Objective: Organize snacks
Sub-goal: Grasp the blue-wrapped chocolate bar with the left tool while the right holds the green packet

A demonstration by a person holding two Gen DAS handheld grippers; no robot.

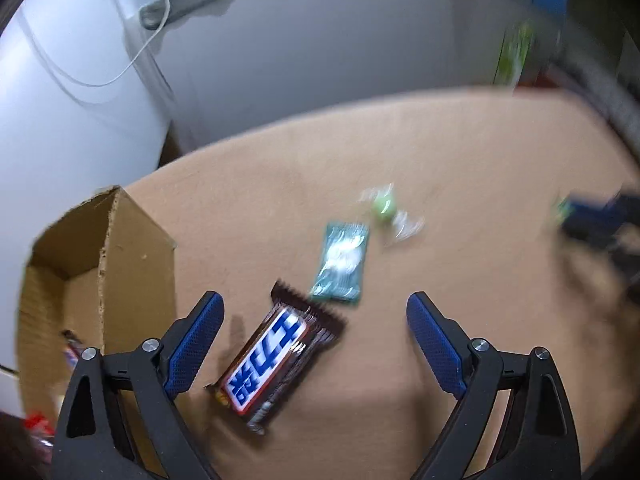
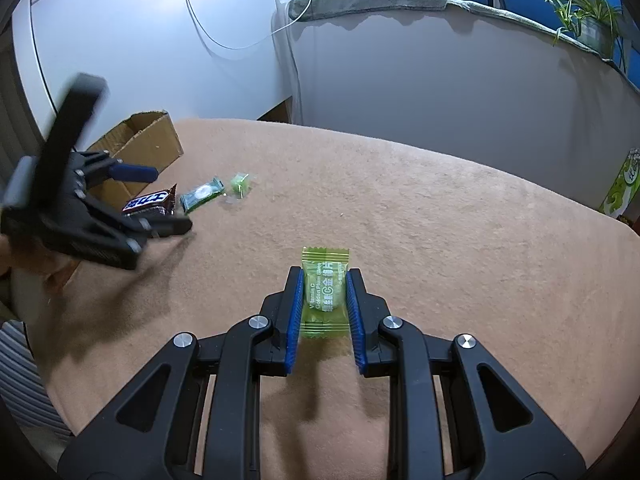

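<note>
My left gripper (image 1: 314, 308) is open above a brown Snickers bar (image 1: 276, 358) that lies between its fingers on the tan cloth. A teal candy packet (image 1: 342, 266) and a small green wrapped candy (image 1: 384, 206) lie just beyond it. My right gripper (image 2: 322, 280) is shut on a green plum candy packet (image 2: 324, 292), held just above the cloth. In the right wrist view the left gripper (image 2: 164, 200) hovers at the far left over the Snickers bar (image 2: 150, 204), beside the teal packet (image 2: 200, 196) and green candy (image 2: 239, 183).
An open cardboard box (image 1: 132, 252) stands at the left edge of the table and holds some snacks; it also shows in the right wrist view (image 2: 144, 140). A green carton (image 2: 624, 188) stands past the table's right edge. White walls and a cable are behind.
</note>
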